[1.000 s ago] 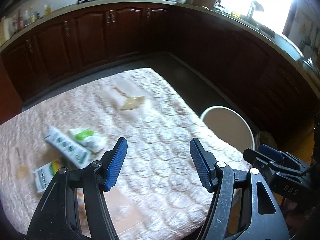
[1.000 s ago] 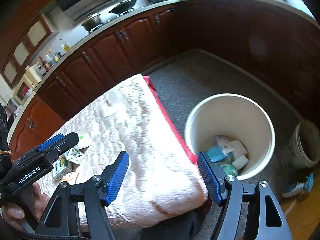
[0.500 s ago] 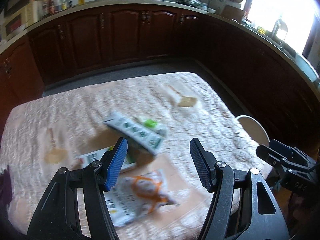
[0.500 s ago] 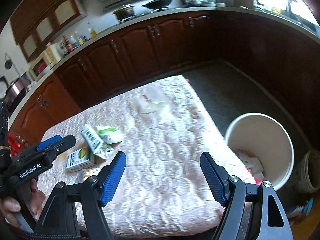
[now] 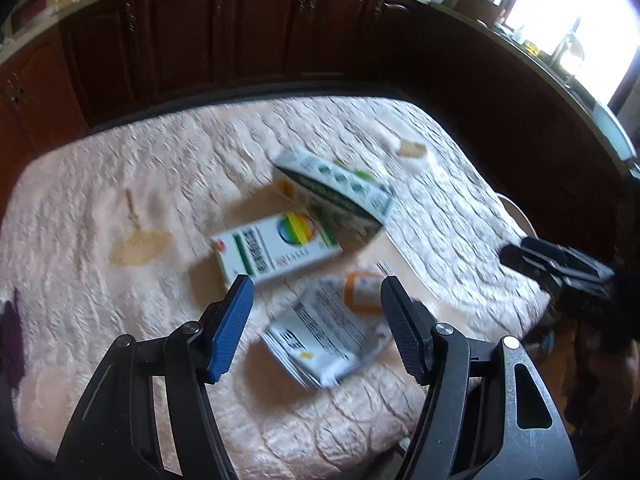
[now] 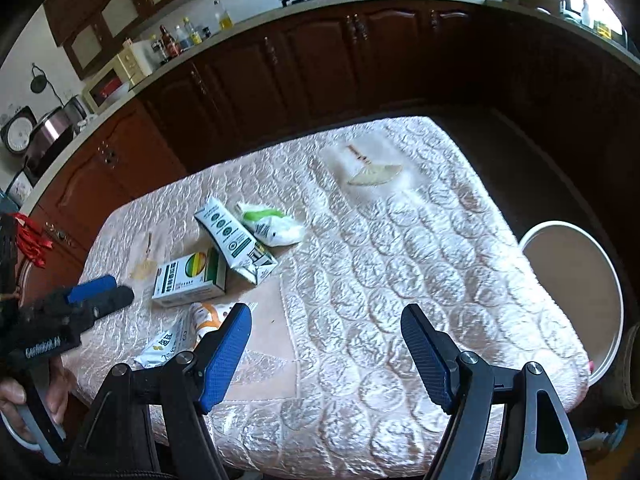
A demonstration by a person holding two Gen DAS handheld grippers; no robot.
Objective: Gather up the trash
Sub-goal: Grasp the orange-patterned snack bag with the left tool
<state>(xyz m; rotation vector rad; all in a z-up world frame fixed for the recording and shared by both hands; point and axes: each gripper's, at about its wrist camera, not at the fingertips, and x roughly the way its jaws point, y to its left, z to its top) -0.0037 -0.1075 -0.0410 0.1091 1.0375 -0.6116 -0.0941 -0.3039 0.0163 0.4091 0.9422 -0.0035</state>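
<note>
Trash lies on the quilted table (image 5: 120, 184): a white-green box with a rainbow disc (image 5: 276, 248) (image 6: 188, 280), a long white-green carton (image 5: 340, 192) (image 6: 236, 240), a white-orange snack packet (image 5: 328, 340) (image 6: 188, 332), and a crumpled white-green wrapper (image 6: 272, 224). My left gripper (image 5: 316, 320) is open and empty, just above the snack packet. My right gripper (image 6: 326, 348) is open and empty over the table's near middle. The left gripper also shows in the right wrist view (image 6: 80, 304). A white bin (image 6: 576, 280) stands on the floor right of the table.
Dark wooden cabinets (image 6: 320, 64) curve around the table, with a counter holding pots and bottles. The cloth carries printed fan motifs (image 6: 372, 174) (image 5: 140, 246). A small grey pot (image 6: 632, 368) stands on the floor beside the bin.
Both grippers have swung left from the bin side toward the trash pile. The left gripper has come down close over the snack packet. Both stay open.
</note>
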